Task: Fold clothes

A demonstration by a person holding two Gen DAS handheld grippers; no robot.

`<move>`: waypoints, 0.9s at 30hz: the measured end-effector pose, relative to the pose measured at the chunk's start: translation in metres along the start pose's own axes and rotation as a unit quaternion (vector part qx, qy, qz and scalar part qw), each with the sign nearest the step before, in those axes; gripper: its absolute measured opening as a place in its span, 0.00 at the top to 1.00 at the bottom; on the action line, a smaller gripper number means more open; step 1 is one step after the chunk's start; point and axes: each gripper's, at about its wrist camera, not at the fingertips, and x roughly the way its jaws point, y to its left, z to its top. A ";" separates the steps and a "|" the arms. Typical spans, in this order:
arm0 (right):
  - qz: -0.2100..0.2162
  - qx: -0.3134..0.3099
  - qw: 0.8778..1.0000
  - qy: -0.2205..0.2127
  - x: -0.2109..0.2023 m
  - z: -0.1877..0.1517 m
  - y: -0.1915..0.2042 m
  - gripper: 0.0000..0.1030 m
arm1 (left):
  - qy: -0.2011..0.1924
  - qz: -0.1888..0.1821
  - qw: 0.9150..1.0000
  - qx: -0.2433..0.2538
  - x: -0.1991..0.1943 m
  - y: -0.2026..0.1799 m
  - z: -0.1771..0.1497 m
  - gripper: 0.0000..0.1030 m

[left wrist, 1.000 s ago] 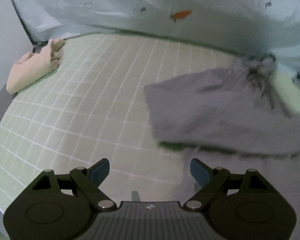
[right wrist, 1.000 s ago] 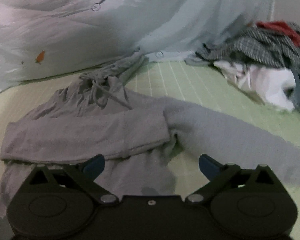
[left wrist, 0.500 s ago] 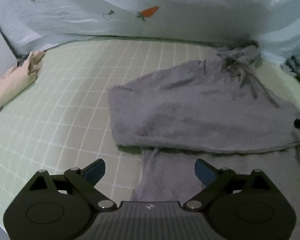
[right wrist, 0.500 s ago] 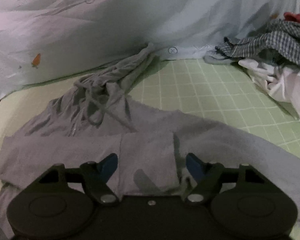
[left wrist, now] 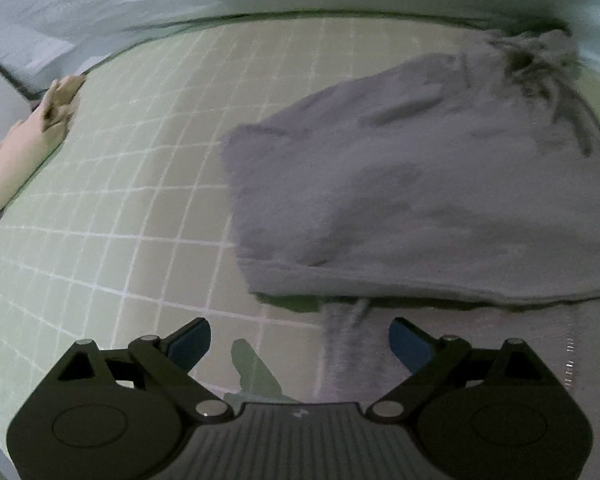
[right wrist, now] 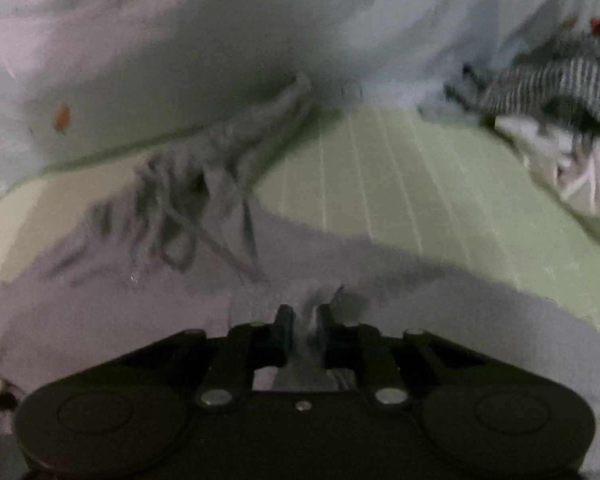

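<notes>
Pinching grey hoodie point(right wrist: 140, 320), right tool point(right wrist: 302, 320), left tool point(left wrist: 300, 340) spread

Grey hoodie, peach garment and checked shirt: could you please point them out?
grey hoodie point(left wrist: 440, 184), left wrist view, folded body panel.
peach garment point(left wrist: 24, 148), left wrist view, its middle.
checked shirt point(right wrist: 560, 80), right wrist view, striped fabric.

Bare green grid sheet point(left wrist: 112, 216) open leftward, peach cloth point(left wrist: 28, 140) at its edge, clothes pile point(right wrist: 560, 112) blocking far right.

The hoodie point(left wrist: 420, 184) is grey; the sheet point(left wrist: 112, 184) is pale green with a white grid. Far duvet point(right wrist: 180, 52): pale blue with orange carrots. Left cloth point(left wrist: 24, 148): peach. Right shirt point(right wrist: 556, 80): black-and-white check.
</notes>
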 end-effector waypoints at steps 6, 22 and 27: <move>-0.005 0.060 0.995 -0.084 -0.047 0.029 -0.027 0.87 | 0.006 0.006 0.999 -0.033 0.009 0.014 0.003 0.06; -0.152 0.139 0.968 -0.142 -0.079 0.037 -0.140 0.87 | 0.009 0.009 0.996 -0.085 0.016 0.031 0.005 0.02; -0.178 0.171 0.962 -0.119 -0.068 0.020 -0.158 0.98 | 0.010 0.011 0.996 -0.088 0.017 0.033 0.005 0.02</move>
